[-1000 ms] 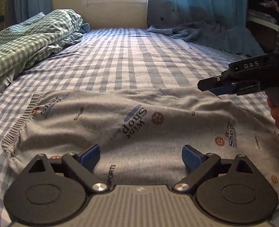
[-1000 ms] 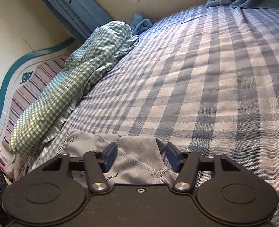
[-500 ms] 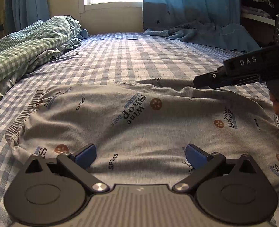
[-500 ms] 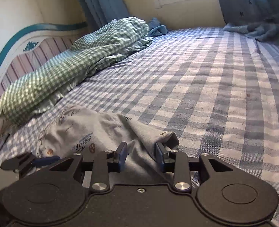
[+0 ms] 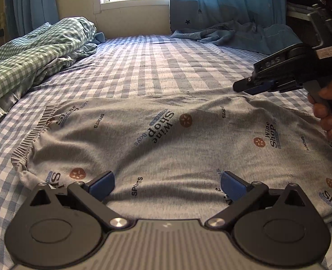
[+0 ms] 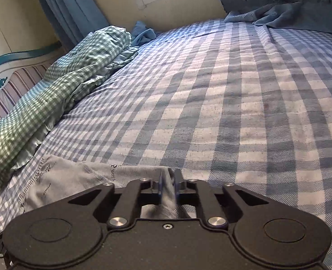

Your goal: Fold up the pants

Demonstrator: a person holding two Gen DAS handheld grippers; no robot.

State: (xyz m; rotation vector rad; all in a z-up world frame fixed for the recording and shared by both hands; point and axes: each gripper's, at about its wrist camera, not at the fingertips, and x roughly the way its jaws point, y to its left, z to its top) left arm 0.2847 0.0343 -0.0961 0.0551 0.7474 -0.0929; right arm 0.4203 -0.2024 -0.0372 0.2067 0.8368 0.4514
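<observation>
Grey printed pants (image 5: 161, 139) lie spread on the checked bed, elastic waistband at the left. My left gripper (image 5: 167, 185) is open, its blue pads (image 5: 102, 183) just above the near edge of the pants, holding nothing. My right gripper (image 6: 167, 185) is shut on a fold of the pants' far edge (image 6: 166, 175). It also shows in the left wrist view (image 5: 244, 86) at the pants' far right edge, held by a hand. More of the pants (image 6: 60, 180) trails to the left in the right wrist view.
A green checked quilt (image 5: 31, 51) is bunched along the left of the bed. Blue cloth (image 5: 229, 36) lies under the curtain at the back right. The blue checked sheet (image 6: 233, 101) stretches beyond the pants. A striped headboard (image 6: 6, 85) is at the left.
My right gripper has closed onto the far edge of the pants. My left gripper has stayed open over the near edge, drawing back slightly.
</observation>
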